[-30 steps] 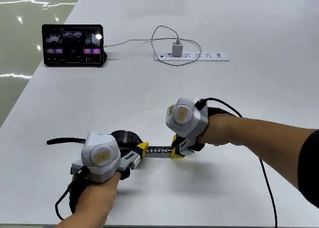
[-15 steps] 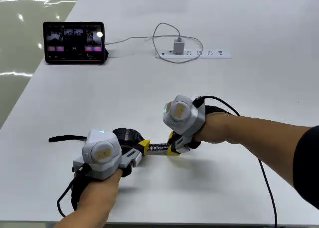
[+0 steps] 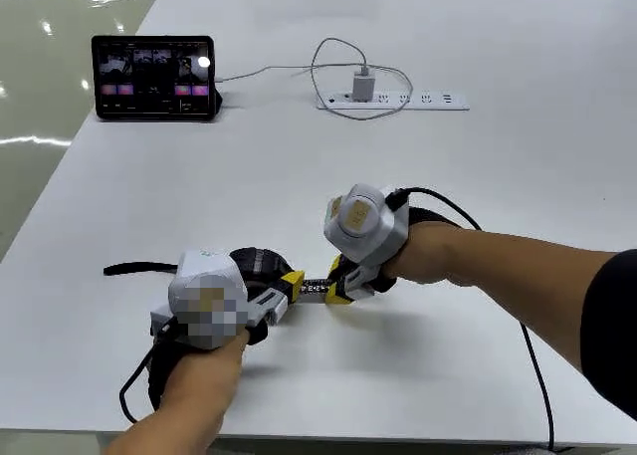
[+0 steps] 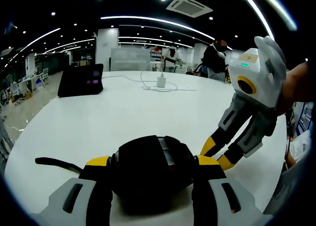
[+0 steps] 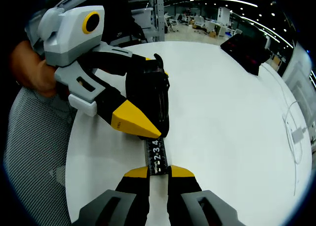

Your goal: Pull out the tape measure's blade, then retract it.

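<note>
Pinching the blade by its tip, my right gripper is holding its jaws closed onto the thin strip. The strip is running straight ahead from them, along their own line, into the tape measure. A short stretch is showing between. My left gripper is clamping that black case from both sides, low at the tabletop. I am judging that the next travel is lying along the blade's length, toward the case.
</note>
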Demonstrator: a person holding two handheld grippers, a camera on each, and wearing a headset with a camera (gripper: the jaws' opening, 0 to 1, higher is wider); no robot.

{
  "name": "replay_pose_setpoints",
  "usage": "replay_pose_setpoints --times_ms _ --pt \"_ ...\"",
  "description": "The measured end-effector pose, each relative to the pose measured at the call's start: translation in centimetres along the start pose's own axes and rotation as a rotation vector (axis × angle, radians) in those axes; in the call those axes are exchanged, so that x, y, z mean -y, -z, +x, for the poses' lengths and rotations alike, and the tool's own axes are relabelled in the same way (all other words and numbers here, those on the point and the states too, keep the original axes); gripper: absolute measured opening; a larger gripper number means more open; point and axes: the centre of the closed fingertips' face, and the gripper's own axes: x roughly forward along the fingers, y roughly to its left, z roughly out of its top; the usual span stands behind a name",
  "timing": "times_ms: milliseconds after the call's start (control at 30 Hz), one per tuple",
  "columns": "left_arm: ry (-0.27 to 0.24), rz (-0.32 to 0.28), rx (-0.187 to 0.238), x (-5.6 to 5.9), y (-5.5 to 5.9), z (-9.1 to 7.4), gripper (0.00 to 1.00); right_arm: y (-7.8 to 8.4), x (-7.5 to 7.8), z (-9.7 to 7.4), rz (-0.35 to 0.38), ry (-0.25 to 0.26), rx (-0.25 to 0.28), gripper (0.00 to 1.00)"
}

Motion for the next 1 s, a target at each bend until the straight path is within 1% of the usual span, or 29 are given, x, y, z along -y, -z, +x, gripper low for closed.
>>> replay_pose_setpoints --times_ms 100,233,600,667,800,1000 --pt "0.000 -0.002 0.001 0.0 0.0 0.0 0.61 -0.3 -0.1 0.2 0.003 0.000 0.003 0.09" --pt "0.002 -0.004 0.001 0.0 0.0 0.0 0.61 -0.6 -0.1 0.4 0.030 -0.004 0.013 0.09" --pt "0.004 -0.007 0.001 0.0 -0.1 0.0 0.61 -1.3 -0.1 0.9 0.033 -0.007 0.028 0.10" --pt "0.005 -0.007 0.001 0.0 -0.1 0.0 0.61 -1.5 -0.1 1.0 0.041 -0.005 0.036 0.10" --pt "0.005 -0.008 0.001 0.0 -0.1 0.0 0.61 -2.1 -0.3 1.2 0.029 -0.004 0.041 0.10" --pt "0.006 -0.009 0.003 0.0 -0.1 0.0 0.61 -2.5 -0.3 1.4 0.041 -0.008 0.052 0.10"
